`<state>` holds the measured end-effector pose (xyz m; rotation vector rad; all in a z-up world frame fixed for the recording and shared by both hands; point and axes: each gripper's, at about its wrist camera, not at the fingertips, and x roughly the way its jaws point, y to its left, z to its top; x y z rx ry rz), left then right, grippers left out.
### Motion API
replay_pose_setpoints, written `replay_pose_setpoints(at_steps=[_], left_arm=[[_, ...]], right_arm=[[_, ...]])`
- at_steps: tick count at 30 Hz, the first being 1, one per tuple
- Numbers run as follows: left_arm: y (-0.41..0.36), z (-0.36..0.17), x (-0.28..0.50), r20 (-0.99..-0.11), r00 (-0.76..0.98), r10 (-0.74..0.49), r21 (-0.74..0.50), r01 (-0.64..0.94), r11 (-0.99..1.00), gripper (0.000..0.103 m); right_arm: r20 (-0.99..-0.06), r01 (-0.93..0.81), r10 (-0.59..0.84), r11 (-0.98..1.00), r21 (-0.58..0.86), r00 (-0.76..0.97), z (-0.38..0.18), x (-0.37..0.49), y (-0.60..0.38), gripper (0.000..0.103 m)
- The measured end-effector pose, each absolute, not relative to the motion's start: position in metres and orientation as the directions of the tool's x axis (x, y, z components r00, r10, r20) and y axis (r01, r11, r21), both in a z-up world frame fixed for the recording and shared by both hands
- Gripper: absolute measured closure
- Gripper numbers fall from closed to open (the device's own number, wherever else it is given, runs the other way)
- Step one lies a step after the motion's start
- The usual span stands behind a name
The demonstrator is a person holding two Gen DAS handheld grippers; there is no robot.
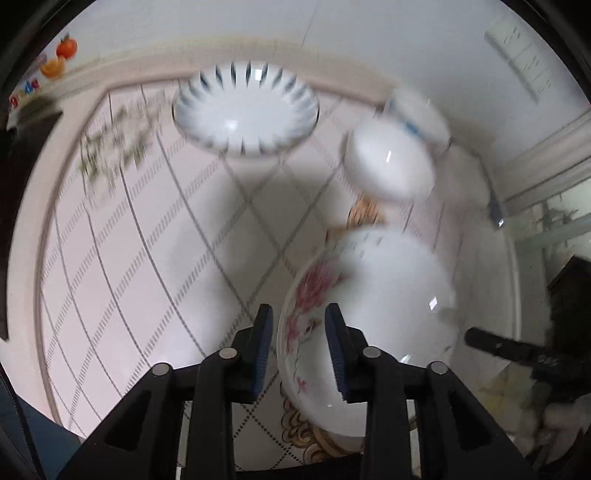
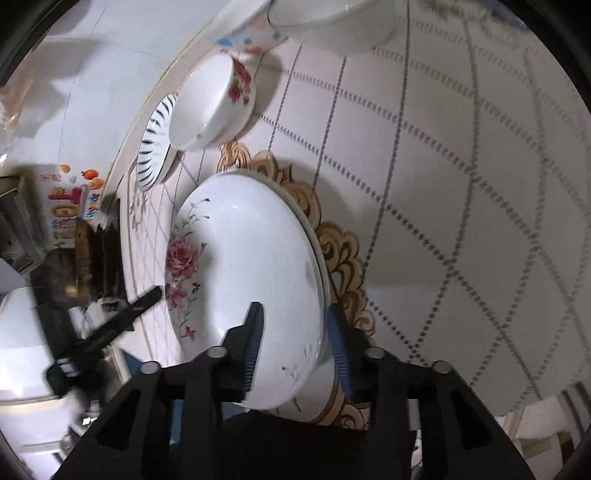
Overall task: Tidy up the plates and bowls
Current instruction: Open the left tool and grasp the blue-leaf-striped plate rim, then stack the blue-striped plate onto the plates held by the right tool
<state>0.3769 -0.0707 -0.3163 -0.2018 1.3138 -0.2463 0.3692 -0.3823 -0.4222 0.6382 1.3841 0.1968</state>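
A large white plate with pink roses (image 1: 388,295) lies on the tablecloth, also in the right wrist view (image 2: 251,266). My left gripper (image 1: 297,317) is open, its jaws straddling the plate's rim at the left. My right gripper (image 2: 295,317) is open, one finger over the plate, the other outside its rim. A plate with blue stripes (image 1: 245,110) lies at the far side, also in the right wrist view (image 2: 153,151). A white bowl (image 1: 389,162) sits to its right; in the right wrist view it shows red flowers (image 2: 214,107).
The round table carries a white cloth with a grey lattice (image 1: 147,258) and a gold ornament (image 2: 343,251). Another bowl with coloured dots (image 2: 247,33) and a white dish (image 2: 332,18) stand at the top. A white wall (image 1: 369,37) is behind the table.
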Motion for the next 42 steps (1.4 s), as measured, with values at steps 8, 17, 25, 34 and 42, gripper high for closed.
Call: replay_pose_setpoints(at_steps=[8, 17, 25, 34, 42], left_arm=[[-0.015, -0.295, 0.465, -0.899, 0.305, -0.314, -0.319, 0.036, 0.947, 0.065], [0.037, -0.369, 0.575, -0.956, 0.197, -0.218, -0.225, -0.012, 0.974, 0.065], [0.042, -0.409, 0.604, -0.944, 0.179, -0.276, -0.282, -0.01, 0.959, 0.068], [0.035, -0.404, 0.591, -0.95, 0.19, -0.247, -0.249, 0.016, 0.968, 0.079], [0.03, -0.362, 0.559, -0.94, 0.231, -0.251, -0.251, 0.03, 0.968, 0.079]], right_arm=[[-0.769, 0.178, 0.567, 0.758, 0.628, 0.296, -0.361, 0.438, -0.334, 0.06], [-0.851, 0.049, 0.474, 0.867, 0.496, 0.226, -0.362, 0.619, -0.244, 0.059], [-0.931, 0.065, 0.344, 0.933, 0.353, 0.122, -0.434, 0.688, -0.222, 0.075], [-0.938, 0.024, 0.324, 0.944, 0.329, 0.122, -0.448, 0.694, -0.212, 0.091], [-0.925, 0.022, 0.355, 0.932, 0.361, 0.137, -0.426, 0.67, -0.228, 0.09]])
